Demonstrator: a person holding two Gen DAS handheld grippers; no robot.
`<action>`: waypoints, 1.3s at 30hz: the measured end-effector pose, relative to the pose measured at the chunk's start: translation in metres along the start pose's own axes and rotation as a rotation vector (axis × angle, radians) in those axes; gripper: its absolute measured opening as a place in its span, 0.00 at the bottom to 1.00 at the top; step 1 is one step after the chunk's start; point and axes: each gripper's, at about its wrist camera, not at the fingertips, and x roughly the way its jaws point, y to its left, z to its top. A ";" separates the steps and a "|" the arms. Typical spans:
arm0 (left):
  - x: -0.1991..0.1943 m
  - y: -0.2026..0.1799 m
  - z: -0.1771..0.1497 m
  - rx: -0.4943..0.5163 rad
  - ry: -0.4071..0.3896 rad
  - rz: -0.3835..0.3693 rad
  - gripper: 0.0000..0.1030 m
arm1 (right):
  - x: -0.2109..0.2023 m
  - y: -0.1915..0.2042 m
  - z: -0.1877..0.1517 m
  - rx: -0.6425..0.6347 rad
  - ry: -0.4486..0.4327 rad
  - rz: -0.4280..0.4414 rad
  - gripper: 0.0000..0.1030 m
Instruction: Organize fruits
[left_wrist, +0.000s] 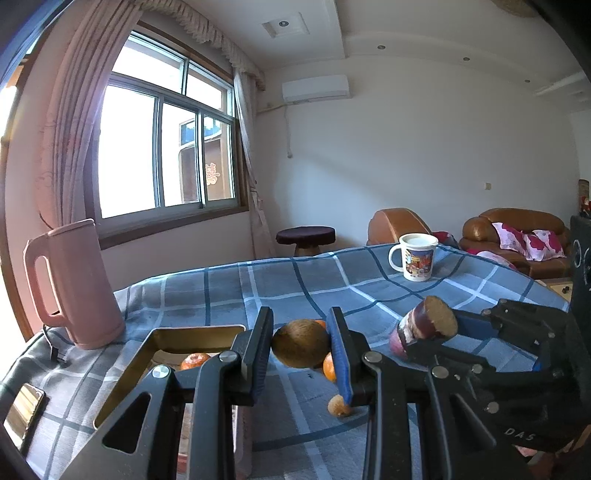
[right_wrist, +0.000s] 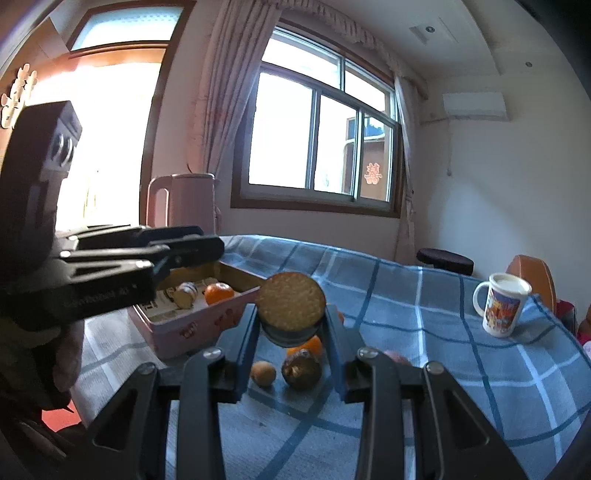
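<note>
My right gripper (right_wrist: 291, 325) is shut on a short piece of purple sugarcane (right_wrist: 290, 302), cut end facing the camera, held above the blue checked cloth; it also shows in the left wrist view (left_wrist: 424, 328). My left gripper (left_wrist: 301, 343) is open and empty, its fingers either side of a brown round fruit (left_wrist: 300, 343) on the cloth. Oranges (left_wrist: 329, 365) and a small brown fruit (left_wrist: 338, 405) lie beside it. A pink tin box (right_wrist: 192, 325) holds an orange (right_wrist: 218, 292) and a small pale item (right_wrist: 184, 293). The left gripper (right_wrist: 195, 247) hovers over the box in the right wrist view.
A pink kettle (left_wrist: 74, 284) stands at the table's left back. A printed white mug (left_wrist: 415, 256) stands at the far right. A phone (left_wrist: 24, 410) lies near the left edge. Sofas and a stool are beyond the table.
</note>
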 end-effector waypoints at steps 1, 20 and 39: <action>0.000 0.001 0.001 -0.001 0.000 0.002 0.31 | 0.001 -0.001 0.002 -0.001 0.000 0.002 0.37; 0.012 0.037 0.005 -0.042 0.047 0.051 0.31 | 0.032 0.017 0.048 -0.083 0.031 0.036 0.37; 0.039 0.093 -0.014 -0.102 0.155 0.141 0.31 | 0.102 0.041 0.069 -0.108 0.144 0.114 0.37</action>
